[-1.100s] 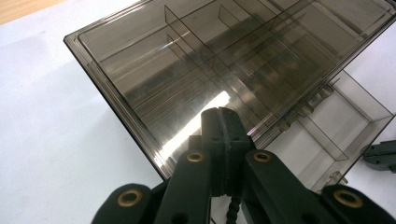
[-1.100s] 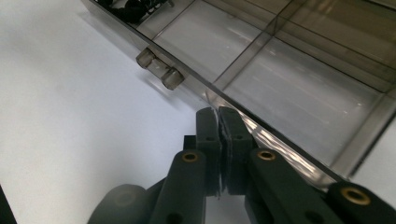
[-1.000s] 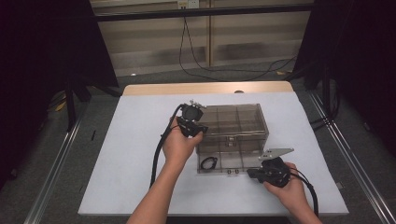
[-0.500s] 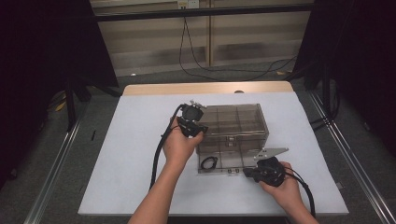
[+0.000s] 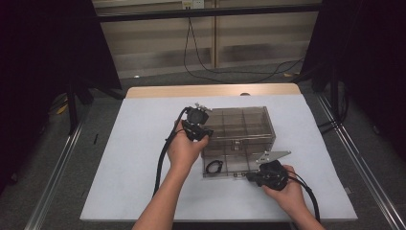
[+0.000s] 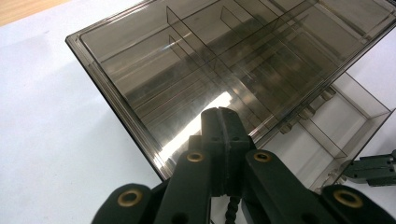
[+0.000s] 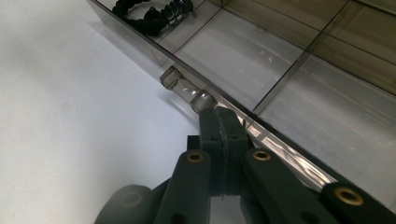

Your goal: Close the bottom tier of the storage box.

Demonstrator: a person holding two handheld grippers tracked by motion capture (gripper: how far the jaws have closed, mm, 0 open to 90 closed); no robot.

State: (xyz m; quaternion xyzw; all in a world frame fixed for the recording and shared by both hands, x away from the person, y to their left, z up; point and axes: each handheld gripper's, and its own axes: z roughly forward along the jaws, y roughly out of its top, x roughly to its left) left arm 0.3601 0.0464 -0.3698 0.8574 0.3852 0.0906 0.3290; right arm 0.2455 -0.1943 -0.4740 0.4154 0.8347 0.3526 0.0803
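Tongs of both hands are closed (nothing between them): left over the smoky box lid, right at its front latch.

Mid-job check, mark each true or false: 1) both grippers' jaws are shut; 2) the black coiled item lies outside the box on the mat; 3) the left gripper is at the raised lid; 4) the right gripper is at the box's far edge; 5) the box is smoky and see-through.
1) True: left gripper and right gripper have their jaws together.
2) False: the black coiled item lies inside a near compartment of the box.
3) True: it is at the lid.
4) False: it is at the near front edge, beside the latch.
5) True.
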